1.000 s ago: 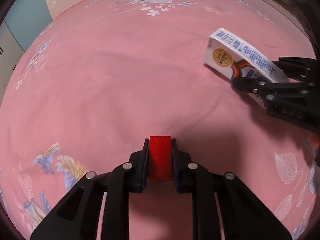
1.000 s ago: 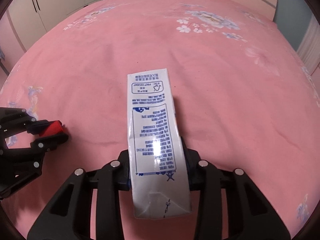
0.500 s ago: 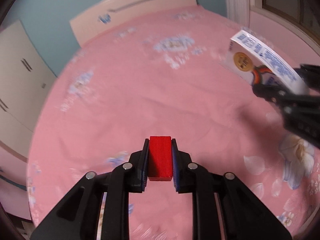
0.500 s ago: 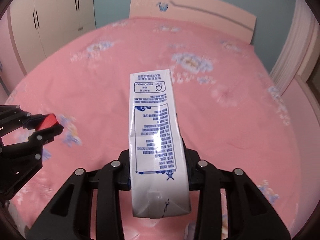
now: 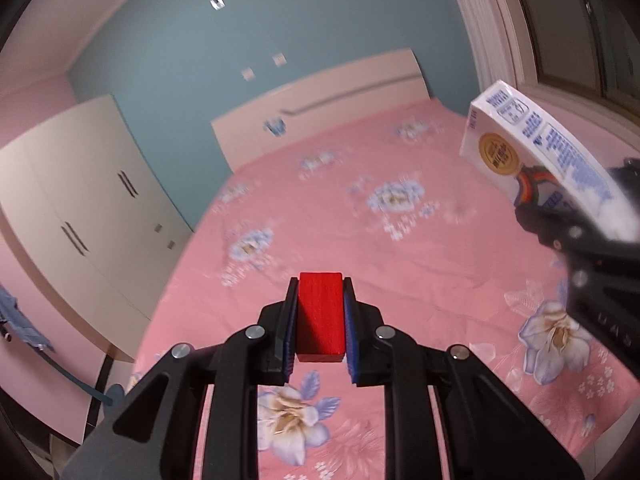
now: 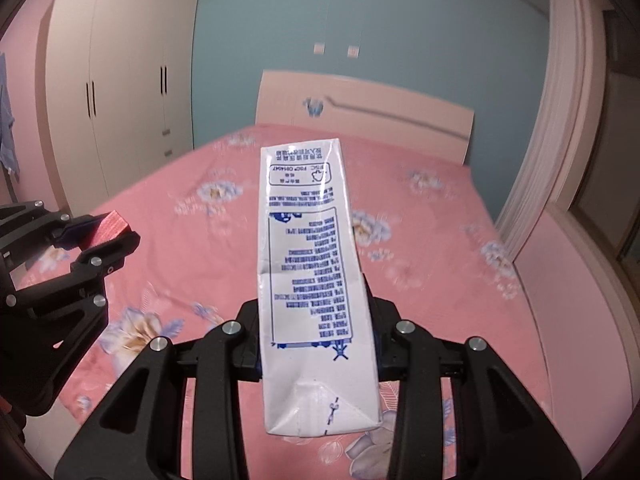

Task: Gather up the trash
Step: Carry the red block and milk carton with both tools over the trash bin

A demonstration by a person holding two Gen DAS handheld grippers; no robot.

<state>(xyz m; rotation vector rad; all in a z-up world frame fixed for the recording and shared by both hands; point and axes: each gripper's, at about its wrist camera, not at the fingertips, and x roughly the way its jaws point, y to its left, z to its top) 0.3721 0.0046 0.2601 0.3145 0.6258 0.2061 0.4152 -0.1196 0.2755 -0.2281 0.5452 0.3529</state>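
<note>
A wide bed (image 5: 420, 264) fills most of the room, spread with a pink sheet printed with pale blue and cream flowers. Its pale headboard (image 6: 368, 114) stands at the far end against a blue-green wall. To the far left is one cream wardrobe (image 6: 120, 92) with dark handles on its doors and two small drawers low down. A white curtain (image 6: 560, 120) hangs at the right, beside a window frame.

Two tools are up in the air above the near end of the bed, side by side and well apart, each with one thing in it.

The right tool (image 6: 318, 344) is clamped on one carton (image 6: 312, 280), white with blue print, gripping it by its sides near the folded end. The carton lies lengthwise along the fingers and sticks out well past them, its far end raised toward the headboard. Whether anything is inside it cannot be told; it looks sealed. From the left tool's camera, the same carton (image 5: 532, 156) shows at the right with a gold round mark on its side.

The left tool (image 5: 320, 320) is closed on one small red block (image 5: 321, 314), squeezed between blue pads (image 5: 289, 332), with the block's far end level with the fingertips. From the right tool's camera, the block (image 6: 109, 228) shows at the left edge, clear of the sheet.

Nothing else lies on the bed in view.
</note>
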